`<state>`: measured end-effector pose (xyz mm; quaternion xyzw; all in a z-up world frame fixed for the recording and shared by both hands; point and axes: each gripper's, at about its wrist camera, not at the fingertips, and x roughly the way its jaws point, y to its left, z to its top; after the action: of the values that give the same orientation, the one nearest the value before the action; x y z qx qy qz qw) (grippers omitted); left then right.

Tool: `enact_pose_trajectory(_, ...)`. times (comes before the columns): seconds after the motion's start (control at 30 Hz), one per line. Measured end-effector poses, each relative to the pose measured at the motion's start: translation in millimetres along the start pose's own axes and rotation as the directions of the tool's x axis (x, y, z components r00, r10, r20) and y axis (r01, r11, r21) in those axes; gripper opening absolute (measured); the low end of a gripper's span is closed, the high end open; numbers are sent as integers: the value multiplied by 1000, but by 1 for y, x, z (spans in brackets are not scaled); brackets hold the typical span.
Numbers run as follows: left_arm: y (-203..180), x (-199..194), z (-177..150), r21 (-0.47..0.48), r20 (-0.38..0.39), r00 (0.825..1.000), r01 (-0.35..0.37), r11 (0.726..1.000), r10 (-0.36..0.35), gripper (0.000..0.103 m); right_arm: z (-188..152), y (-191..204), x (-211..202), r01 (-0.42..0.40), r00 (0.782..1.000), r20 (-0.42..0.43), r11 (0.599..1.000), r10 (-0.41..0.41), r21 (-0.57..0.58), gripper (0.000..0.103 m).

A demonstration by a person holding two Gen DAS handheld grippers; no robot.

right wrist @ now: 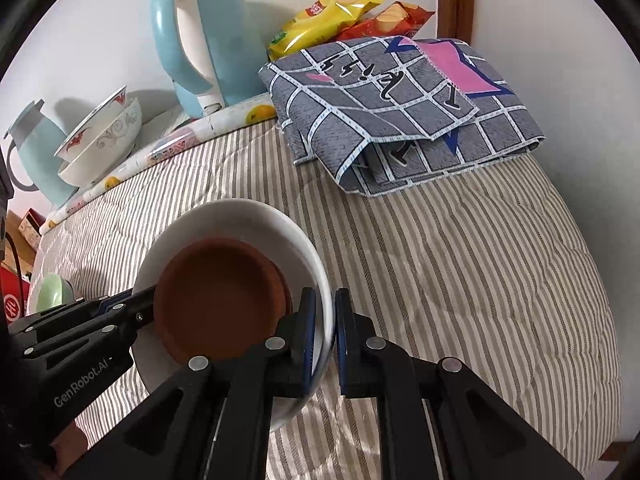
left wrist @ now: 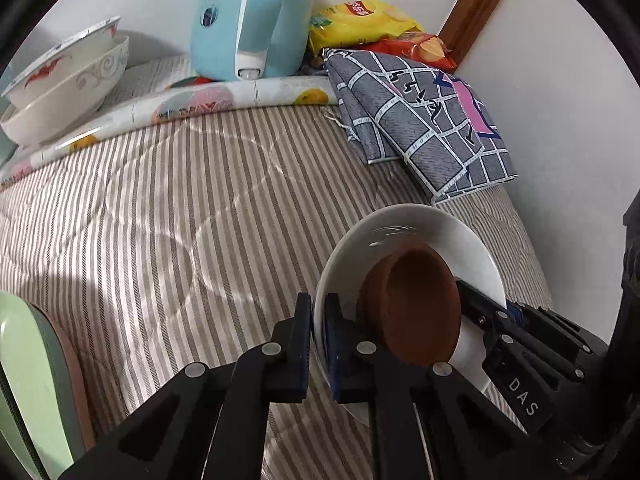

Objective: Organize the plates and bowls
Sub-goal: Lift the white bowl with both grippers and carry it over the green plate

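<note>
A white plate (left wrist: pixel 416 232) (right wrist: pixel 240 220) carries a small brown dish (left wrist: pixel 420 304) (right wrist: pixel 220 300) over the striped cloth. My left gripper (left wrist: pixel 318 344) is shut on the plate's left rim. My right gripper (right wrist: pixel 326 340) is shut on its right rim. Each gripper shows in the other's view, the right one (left wrist: pixel 500 320) and the left one (right wrist: pixel 120 312). Two stacked white bowls (left wrist: pixel 68 84) (right wrist: pixel 100 136) stand at the far left by the wall. A green bowl (left wrist: pixel 24 360) (right wrist: pixel 52 296) sits at the near left.
A light blue kettle (left wrist: pixel 252 20) (right wrist: pixel 204 40) stands at the back on a fruit-print mat (left wrist: pixel 248 96). A folded grey checked cloth (left wrist: pixel 420 120) (right wrist: pixel 400 112) and snack bags (left wrist: pixel 360 20) (right wrist: pixel 332 16) lie at the back right. A blue jug (right wrist: pixel 32 152) is far left.
</note>
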<state>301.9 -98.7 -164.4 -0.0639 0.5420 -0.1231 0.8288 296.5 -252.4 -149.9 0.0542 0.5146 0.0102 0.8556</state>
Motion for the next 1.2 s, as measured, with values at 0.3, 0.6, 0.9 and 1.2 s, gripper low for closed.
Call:
enact_pose_trajectory(0.3,-7,10,-3,-7,-44,999,22,1000,-22,17,-2,-7,6,-17,999,-39,1000,18,18,12)
enact_pose_trajectory(0.6,-9,9,-4,-10,-15,1000,5,1000,-5,13,-7,-8,4,-22,1000,-16,999,23,33,12)
enact_pose_trajectory(0.9,-1,-1,-12,-13,-7,1000,-13,1000,13,11,-13,-2,-2,-49,999,-19,998,50,45,10)
enact_pose_trajectory(1.2,3,-26,-15,-19,22,999,-23,1000,23,11,-20,7,-17,-64,998,4,997,64,40,10)
